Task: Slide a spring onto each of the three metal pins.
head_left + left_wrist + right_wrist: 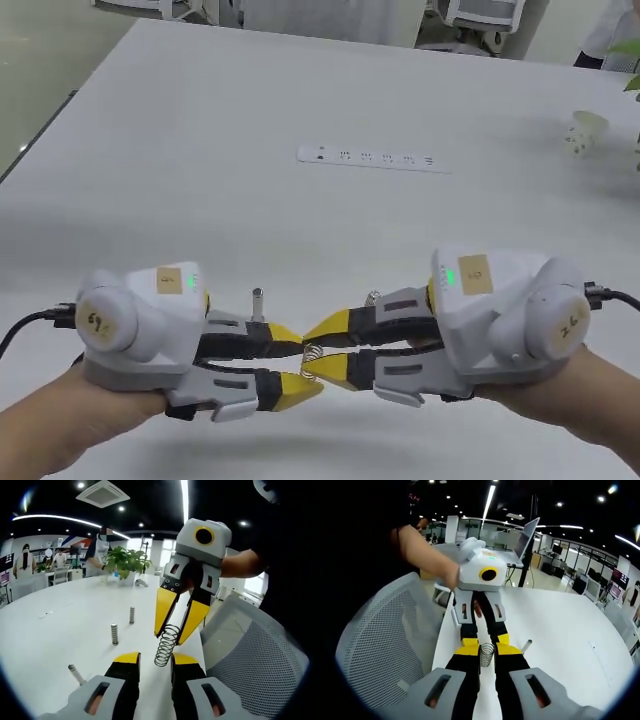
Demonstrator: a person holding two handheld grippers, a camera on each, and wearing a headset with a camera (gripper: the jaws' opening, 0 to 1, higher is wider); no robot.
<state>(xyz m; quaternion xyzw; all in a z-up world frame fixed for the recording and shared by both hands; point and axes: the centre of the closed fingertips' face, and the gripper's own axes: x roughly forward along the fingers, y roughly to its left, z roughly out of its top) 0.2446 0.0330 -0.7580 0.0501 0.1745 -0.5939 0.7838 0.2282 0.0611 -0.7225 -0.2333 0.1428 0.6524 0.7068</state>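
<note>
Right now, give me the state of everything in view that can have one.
Right tongs, shut on the loose spring.
Left tongs, open, tips either side of that spring's end.
Loose spring, gripped, not yet on a pin.
Bare pin, upright, no spring on it.
Nearer loaded pin, upright, spring on.
Farther loaded pin, upright, spring on.
Power strip, nothing plugged in.

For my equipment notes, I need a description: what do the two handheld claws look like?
Both the left claw and the right claw have rounded white-grey housings, black jaws with yellow tips, tan stickers with handwritten marks, a green light and a black cable. No sleeve reaches the wrists.
</note>
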